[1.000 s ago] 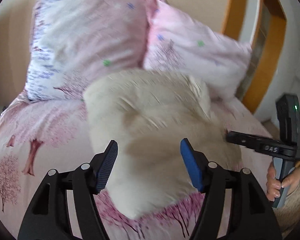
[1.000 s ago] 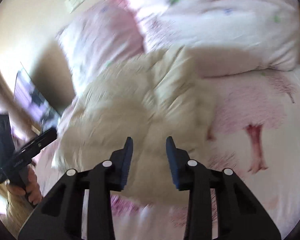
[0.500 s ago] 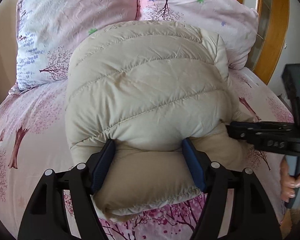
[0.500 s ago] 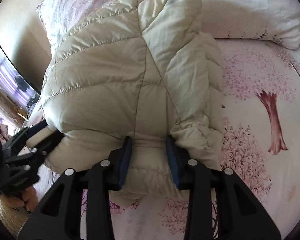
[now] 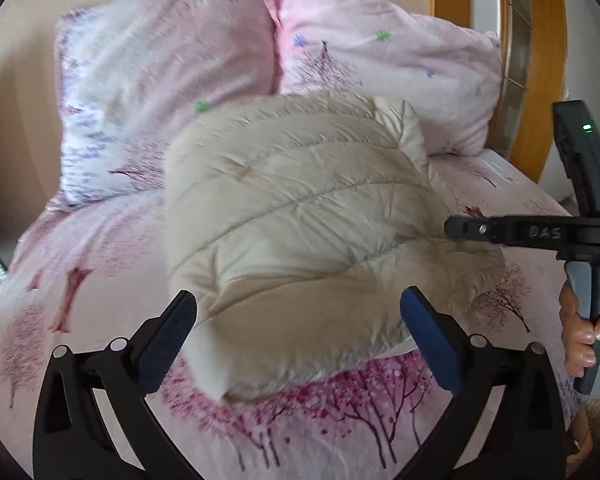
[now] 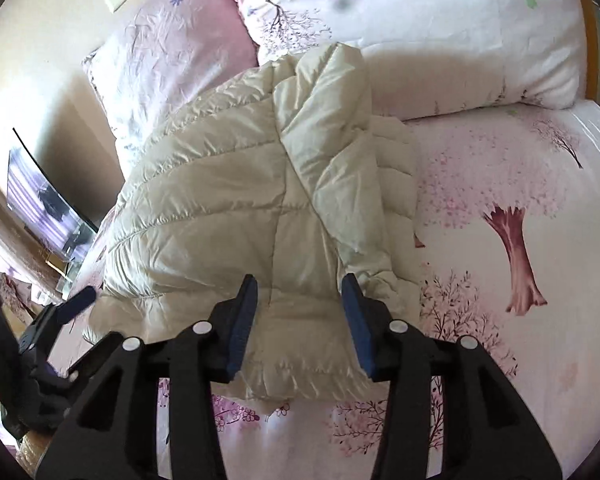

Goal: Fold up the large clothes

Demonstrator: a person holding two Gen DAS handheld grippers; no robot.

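Pink bedsheet (image 5: pixel 112 240) bears folded, puffy cream jacket (image 5: pixel 300 216); both grippers spread, empty.

- Cream quilted puffer jacket (image 5: pixel 300 232), folded into a thick puffy bundle.
- Lies mid-bed, far end touching the pillows at the head edge.

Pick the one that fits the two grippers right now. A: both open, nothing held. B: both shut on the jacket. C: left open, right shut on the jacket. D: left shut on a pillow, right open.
A: the left gripper and right gripper both stand open, with the folded jacket lying loose on the bed.
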